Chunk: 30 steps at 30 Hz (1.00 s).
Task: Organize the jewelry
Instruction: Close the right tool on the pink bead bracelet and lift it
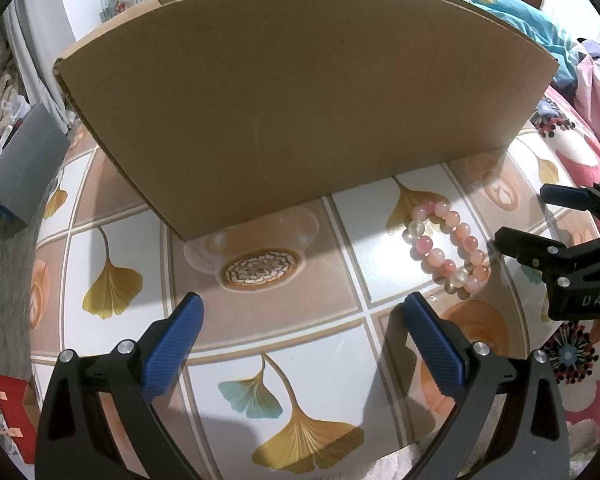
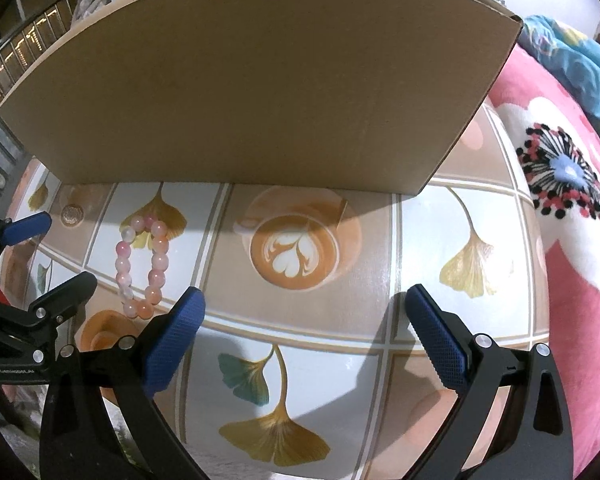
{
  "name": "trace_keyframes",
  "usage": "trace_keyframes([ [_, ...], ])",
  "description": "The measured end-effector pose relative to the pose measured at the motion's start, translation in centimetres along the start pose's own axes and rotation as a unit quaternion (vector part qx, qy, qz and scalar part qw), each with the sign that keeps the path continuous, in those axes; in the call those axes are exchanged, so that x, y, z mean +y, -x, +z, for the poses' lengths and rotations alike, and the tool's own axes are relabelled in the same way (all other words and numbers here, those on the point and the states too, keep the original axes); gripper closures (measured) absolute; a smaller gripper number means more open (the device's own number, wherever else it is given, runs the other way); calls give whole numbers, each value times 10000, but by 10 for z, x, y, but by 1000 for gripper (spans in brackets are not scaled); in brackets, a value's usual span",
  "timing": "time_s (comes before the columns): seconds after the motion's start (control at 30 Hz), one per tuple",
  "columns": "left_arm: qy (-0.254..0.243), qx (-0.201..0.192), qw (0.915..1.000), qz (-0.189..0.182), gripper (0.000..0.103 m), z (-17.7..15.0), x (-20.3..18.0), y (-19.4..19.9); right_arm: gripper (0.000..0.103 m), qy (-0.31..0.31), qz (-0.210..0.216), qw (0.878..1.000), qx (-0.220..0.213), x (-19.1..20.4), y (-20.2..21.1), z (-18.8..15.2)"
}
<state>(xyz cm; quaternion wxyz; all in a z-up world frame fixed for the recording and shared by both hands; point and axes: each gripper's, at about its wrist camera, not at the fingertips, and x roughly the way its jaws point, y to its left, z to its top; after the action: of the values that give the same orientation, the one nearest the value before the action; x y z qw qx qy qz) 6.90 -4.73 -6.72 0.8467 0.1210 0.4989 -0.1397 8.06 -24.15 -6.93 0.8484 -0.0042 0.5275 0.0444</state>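
Note:
A bracelet of pink, peach and clear beads lies flat on the patterned tabletop, also in the right wrist view. A large brown cardboard box stands behind it, also in the right wrist view. My left gripper is open and empty, left of and nearer than the bracelet. My right gripper is open and empty, to the right of the bracelet. Each gripper shows at the edge of the other's view: the right one, the left one. The box's inside is hidden.
The tabletop has a ginkgo-leaf and coffee-cup print. A pink floral blanket lies to the right with a blue cloth behind it. A grey box sits off the left edge, a red bag lower left.

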Motion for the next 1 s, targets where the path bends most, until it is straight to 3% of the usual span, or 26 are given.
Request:
trace_keyframes([
  [0.23,-213,-217,9995,-130,5,-6,0,1,7,4,141,9999,-21,-6,8,-2],
  [0.3,-232,-194,9994,-173,5,-5,2,1,7,-57,361,9990,-249,-7,17,-3],
  [0.4,-128,-531,9977,-397,6,-2,9,11,12,101,474,9970,-601,-4,31,-2],
  [0.5,-125,-865,9930,-793,16,3,9,22,26,211,727,9943,-757,1,37,1],
  [0.57,-165,-1012,9896,-1014,29,7,5,26,36,275,885,9928,-764,4,37,3],
  [0.8,-222,-875,9829,-1602,60,27,2,10,74,573,1342,9874,-605,23,26,1],
  [1.0,-369,-630,9794,-1882,76,27,-16,2,82,567,1563,9846,-541,25,19,2],
])
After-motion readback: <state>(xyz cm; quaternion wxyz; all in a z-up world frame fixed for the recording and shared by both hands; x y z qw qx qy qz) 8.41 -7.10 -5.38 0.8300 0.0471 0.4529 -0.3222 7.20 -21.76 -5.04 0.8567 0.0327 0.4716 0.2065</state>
